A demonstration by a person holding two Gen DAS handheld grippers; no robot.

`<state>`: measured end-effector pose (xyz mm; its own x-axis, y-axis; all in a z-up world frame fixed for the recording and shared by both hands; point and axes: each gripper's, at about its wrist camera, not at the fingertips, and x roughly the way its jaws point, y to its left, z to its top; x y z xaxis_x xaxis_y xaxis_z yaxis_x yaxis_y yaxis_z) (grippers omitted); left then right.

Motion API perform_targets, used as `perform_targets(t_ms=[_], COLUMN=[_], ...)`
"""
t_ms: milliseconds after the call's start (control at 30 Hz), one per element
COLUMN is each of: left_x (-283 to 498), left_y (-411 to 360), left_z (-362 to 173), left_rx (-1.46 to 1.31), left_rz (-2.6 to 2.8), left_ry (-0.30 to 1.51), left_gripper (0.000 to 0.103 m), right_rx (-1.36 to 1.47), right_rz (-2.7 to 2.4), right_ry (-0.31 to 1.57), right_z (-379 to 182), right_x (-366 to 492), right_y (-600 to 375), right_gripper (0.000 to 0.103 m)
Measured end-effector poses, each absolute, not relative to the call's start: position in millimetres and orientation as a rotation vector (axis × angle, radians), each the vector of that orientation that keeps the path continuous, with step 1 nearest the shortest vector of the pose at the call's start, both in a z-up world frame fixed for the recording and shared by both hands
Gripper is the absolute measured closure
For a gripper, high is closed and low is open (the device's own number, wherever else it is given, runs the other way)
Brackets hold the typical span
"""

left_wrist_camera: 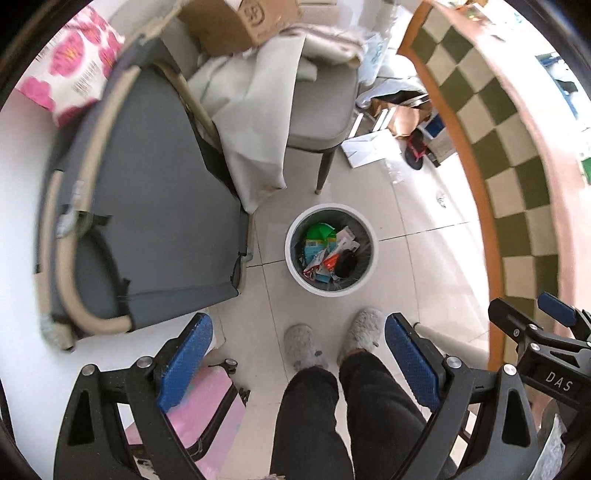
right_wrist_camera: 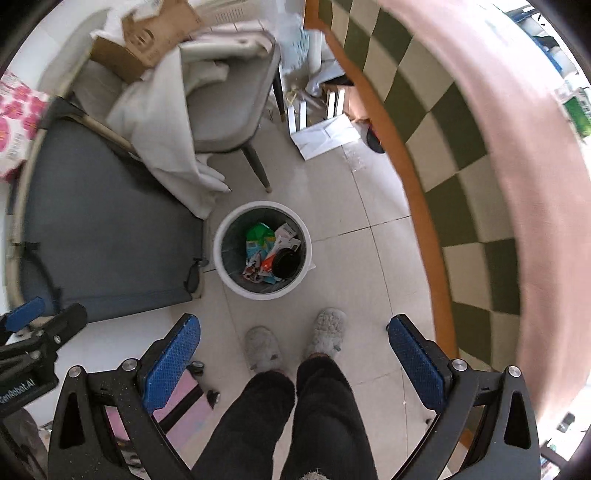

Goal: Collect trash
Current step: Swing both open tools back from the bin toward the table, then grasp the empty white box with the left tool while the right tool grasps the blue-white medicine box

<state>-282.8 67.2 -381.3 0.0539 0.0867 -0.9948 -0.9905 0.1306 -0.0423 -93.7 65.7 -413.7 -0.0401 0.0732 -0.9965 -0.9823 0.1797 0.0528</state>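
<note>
A white round trash bin (left_wrist_camera: 295,258) (right_wrist_camera: 225,266) stands on the tiled floor, holding several wrappers, a green packet (left_wrist_camera: 319,232) (right_wrist_camera: 258,233) and a black round lid (left_wrist_camera: 346,264) (right_wrist_camera: 286,263). Both cameras look straight down on it from high above. My left gripper (left_wrist_camera: 298,356) is open, blue pads wide apart, nothing between them. My right gripper (right_wrist_camera: 293,356) is open too and empty; it also shows at the right edge of the left wrist view as a gripper (left_wrist_camera: 532,317). The left gripper (right_wrist_camera: 33,317) shows at the left edge of the right wrist view.
The person's legs and grey slippers (left_wrist_camera: 364,332) (right_wrist_camera: 328,330) stand just before the bin. A grey folding chair (left_wrist_camera: 155,206) (right_wrist_camera: 107,236) is left, a padded chair with cloth and a cardboard box (left_wrist_camera: 240,22) behind. A table with checkered cloth (left_wrist_camera: 509,155) (right_wrist_camera: 461,155) curves along the right. Boxes and paper (left_wrist_camera: 369,147) lie under it.
</note>
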Motion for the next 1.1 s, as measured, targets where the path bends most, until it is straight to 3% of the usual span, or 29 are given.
perform_targets(t_ms=[367, 600, 667, 800, 1100], left_x=[-273.2, -224.4, -191.2, -106.4, 172.1], left_y=[43.9, 78.7, 97.9, 136.6, 210.0], left_z=[-287.7, -241.6, -230.1, -208.7, -199.0], left_rx=[-0.938, -0.760, -0.705, -0.626, -0.464], left_rz=[1.180, 1.223, 1.204, 1.132, 0.867], left_ry=[1.111, 1.085, 1.086, 1.074, 1.127], left_gripper=[0.008, 0.007, 0.000, 0.000, 0.000], right_rx=[-0.849, -0.609, -0.559, -0.483, -0.403], right_rz=[1.208, 1.178, 1.136, 1.024, 0.640], right_ry=[1.267, 1.345, 1.349, 1.360, 1.355], right_z=[-309.0, -272.6, -265.9, -257.1, -272.4], right_x=[-82.9, -15.4, 14.9, 97.1, 341.1], right_y=[36.9, 55.3, 62.0, 72.6, 58.0], right_gripper=[0.000, 0.000, 0.000, 0.000, 0.000])
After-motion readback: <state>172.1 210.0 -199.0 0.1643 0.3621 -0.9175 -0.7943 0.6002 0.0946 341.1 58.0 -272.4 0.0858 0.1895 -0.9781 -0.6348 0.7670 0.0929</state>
